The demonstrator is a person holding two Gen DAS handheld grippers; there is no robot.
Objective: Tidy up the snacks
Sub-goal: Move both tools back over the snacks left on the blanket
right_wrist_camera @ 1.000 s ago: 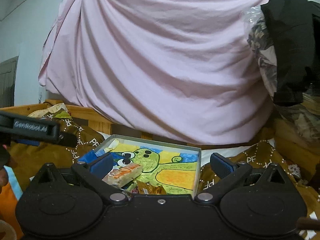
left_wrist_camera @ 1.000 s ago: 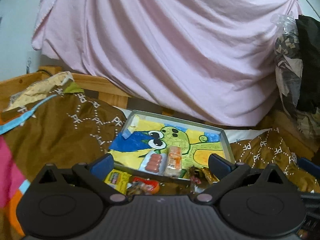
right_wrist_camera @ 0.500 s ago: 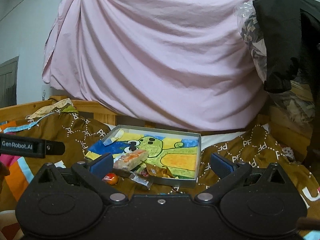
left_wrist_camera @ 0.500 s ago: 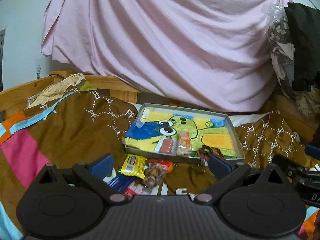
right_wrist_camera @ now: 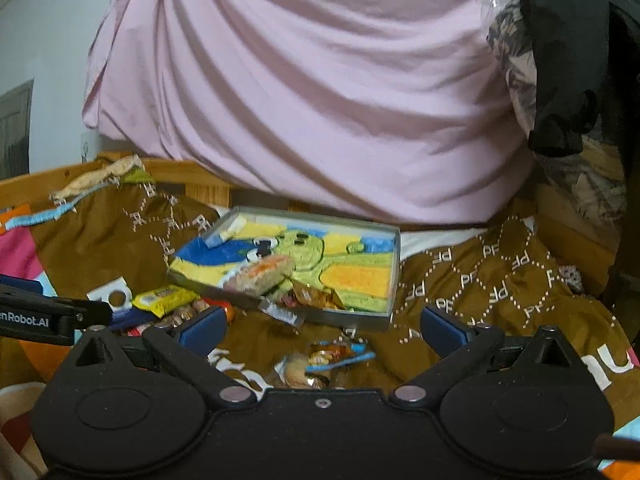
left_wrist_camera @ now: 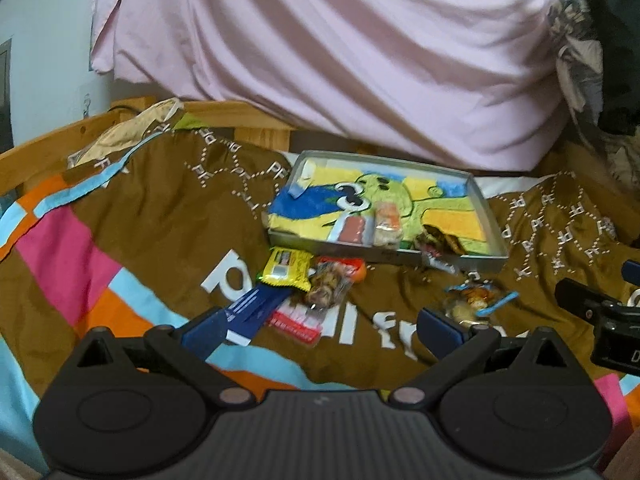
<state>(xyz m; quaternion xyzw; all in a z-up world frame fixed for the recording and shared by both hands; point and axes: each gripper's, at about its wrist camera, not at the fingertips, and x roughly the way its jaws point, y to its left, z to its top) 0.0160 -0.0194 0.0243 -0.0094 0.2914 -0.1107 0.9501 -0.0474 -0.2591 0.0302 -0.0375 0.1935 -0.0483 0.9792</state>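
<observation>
Both my tools gape wide, holding nothing: left tool (left_wrist_camera: 320, 326), right tool (right_wrist_camera: 320, 330). The blue-striped clear packet (right_wrist_camera: 324, 360) lies loose on the bedspread (right_wrist_camera: 500, 292), just ahead of the right tool, between its fingers, long axis across them. The tray (right_wrist_camera: 394, 280) sits behind it, so right goes.

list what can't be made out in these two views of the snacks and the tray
- Yellow packet: print too blurred to read in both views.
- Snacks in the tray: the left wrist view is smeared; in the right wrist view the cracker pack covers what lies behind it.
- Blue box: near end hidden by the left claw.
- Clear bag: near part cut off by the right claw body.
</observation>
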